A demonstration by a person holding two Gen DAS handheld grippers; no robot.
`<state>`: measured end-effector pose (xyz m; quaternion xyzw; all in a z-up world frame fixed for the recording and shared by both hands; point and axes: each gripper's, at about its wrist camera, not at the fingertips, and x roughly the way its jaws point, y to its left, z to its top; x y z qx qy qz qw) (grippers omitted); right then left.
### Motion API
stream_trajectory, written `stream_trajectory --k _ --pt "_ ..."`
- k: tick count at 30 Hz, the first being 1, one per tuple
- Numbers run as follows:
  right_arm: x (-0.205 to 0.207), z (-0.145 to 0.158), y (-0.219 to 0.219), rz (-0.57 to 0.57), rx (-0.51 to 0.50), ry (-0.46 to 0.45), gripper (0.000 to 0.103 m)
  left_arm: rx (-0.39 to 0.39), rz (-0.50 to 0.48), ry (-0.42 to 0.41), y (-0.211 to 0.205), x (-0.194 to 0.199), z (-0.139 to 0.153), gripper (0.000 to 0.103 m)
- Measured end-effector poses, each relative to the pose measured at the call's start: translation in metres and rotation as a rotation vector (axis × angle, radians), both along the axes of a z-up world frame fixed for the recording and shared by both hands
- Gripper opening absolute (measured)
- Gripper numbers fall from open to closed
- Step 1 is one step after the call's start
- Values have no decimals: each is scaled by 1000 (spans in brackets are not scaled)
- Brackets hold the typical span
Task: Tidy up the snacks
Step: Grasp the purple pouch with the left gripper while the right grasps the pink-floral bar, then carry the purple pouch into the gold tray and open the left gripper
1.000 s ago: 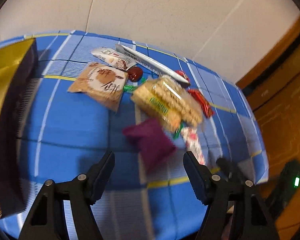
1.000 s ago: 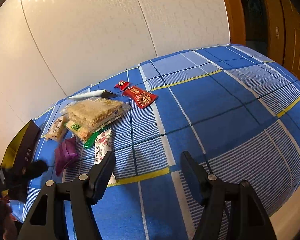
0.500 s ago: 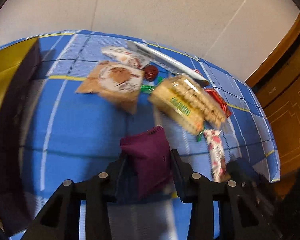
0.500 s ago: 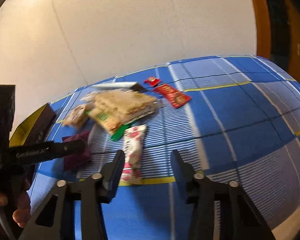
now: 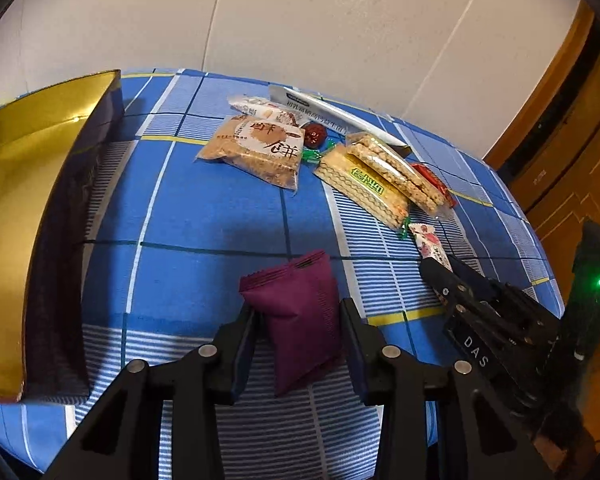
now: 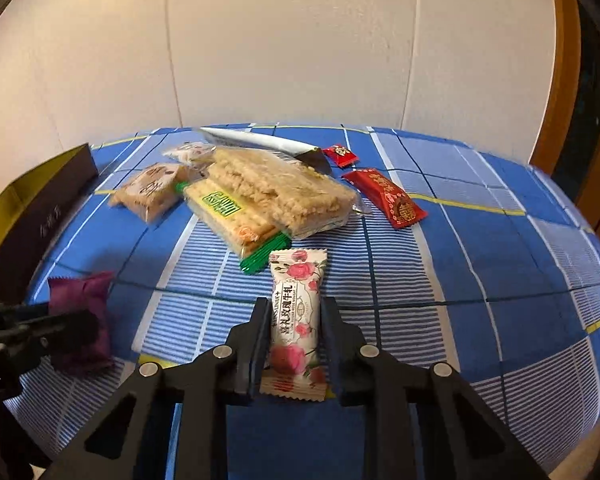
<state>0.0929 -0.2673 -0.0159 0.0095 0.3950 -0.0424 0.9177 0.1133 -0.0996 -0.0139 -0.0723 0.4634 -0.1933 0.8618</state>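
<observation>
The purple packet (image 5: 300, 316) is pinched by the left tongs (image 5: 300, 316), the rose candy bar (image 6: 296, 324) by the right tongs (image 6: 294, 334), both near the worktop's (image 6: 440, 264) front edge. Bare cloth is seen rightward; the gold box (image 5: 16, 208) borders the left.

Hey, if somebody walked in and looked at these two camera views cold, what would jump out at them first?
Probably the two grippers, each closed around a snack: the left gripper on a purple packet near the table's front, the right gripper on a rose-print candy. Next, the pile of cracker packs mid-table on the blue checked cloth, and the gold-lined box at the left edge.
</observation>
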Motion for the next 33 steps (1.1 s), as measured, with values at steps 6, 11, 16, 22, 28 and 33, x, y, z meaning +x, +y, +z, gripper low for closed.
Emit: stream_trajectory --k 6,11,16,22,28,33 --pt "-2 -1 -1 -4 -4 -15 26 -31 -15 -32 4 -11 14 39" --pt "-3 -1 0 -5 -10 -24 26 -90 5 -79 22 -17 38 39" --pt "-3 -1 1 -2 -15 -22 26 -124 87 -138 63 -24 72 39" --pt "-3 -1 2 -10 -19 -21 25 -60 271 -179 140 -9 98 39" --pt "-2 -1 3 -10 -26 -16 25 45 412 -92 193 39 82 39" --pt "-1 -1 6 -18 -42 -13 24 100 451 -8 208 82 58 40"
